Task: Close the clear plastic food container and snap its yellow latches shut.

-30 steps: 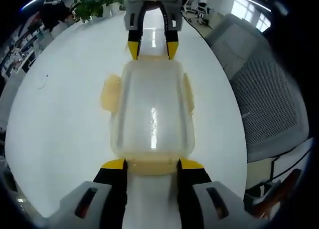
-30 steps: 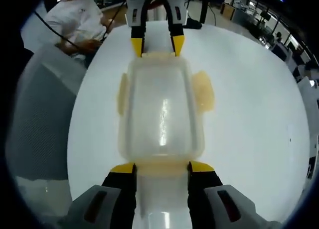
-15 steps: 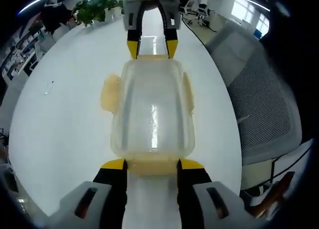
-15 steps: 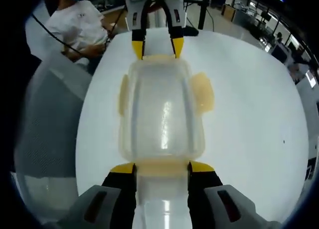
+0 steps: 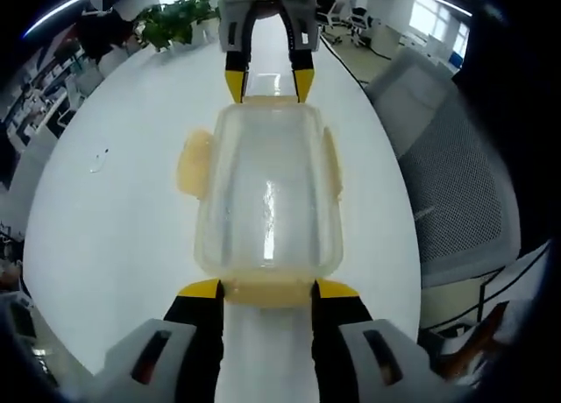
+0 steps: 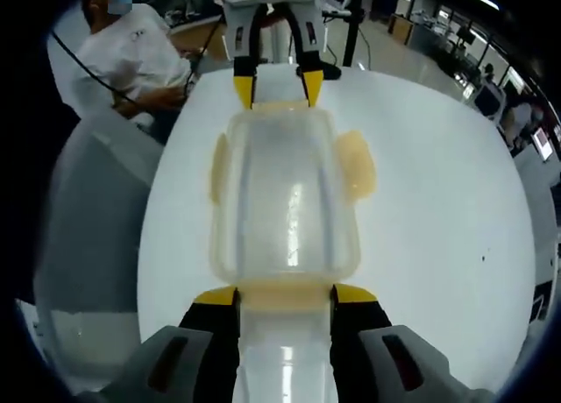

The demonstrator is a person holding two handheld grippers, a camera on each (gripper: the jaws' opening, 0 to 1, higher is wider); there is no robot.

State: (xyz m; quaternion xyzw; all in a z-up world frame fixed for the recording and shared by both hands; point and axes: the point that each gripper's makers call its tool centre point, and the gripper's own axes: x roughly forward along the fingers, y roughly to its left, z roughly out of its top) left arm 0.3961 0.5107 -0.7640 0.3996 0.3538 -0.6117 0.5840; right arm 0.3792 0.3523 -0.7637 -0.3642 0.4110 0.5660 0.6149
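Note:
The clear plastic container [image 5: 267, 193] with its lid on stretches lengthwise between my two grippers above a white round table [image 5: 131, 245]. My left gripper [image 5: 267, 291] is shut on the yellow end latch nearest its camera. My right gripper [image 5: 268, 88] holds the far end latch. In the right gripper view the container [image 6: 285, 201] runs from my right gripper [image 6: 287, 295], shut on the near yellow end latch, to the left gripper [image 6: 274, 92] at the top. One yellow side latch [image 5: 191, 166] flares outward, also visible as the side latch [image 6: 358, 162]. The opposite side latch [image 5: 331, 162] lies close to the wall.
A grey mesh office chair [image 5: 456, 175] stands beside the table, seen too as the chair [image 6: 88, 201]. A potted plant [image 5: 171, 17] is at the table's far end. A person in a white shirt [image 6: 131, 53] sits behind. A small dark object [image 5: 99, 160] lies on the table.
The table and room have shifted and shrunk slightly in both views while the container keeps its place between both pairs of jaws. The cameras moved with the container. Both grips are unchanged.

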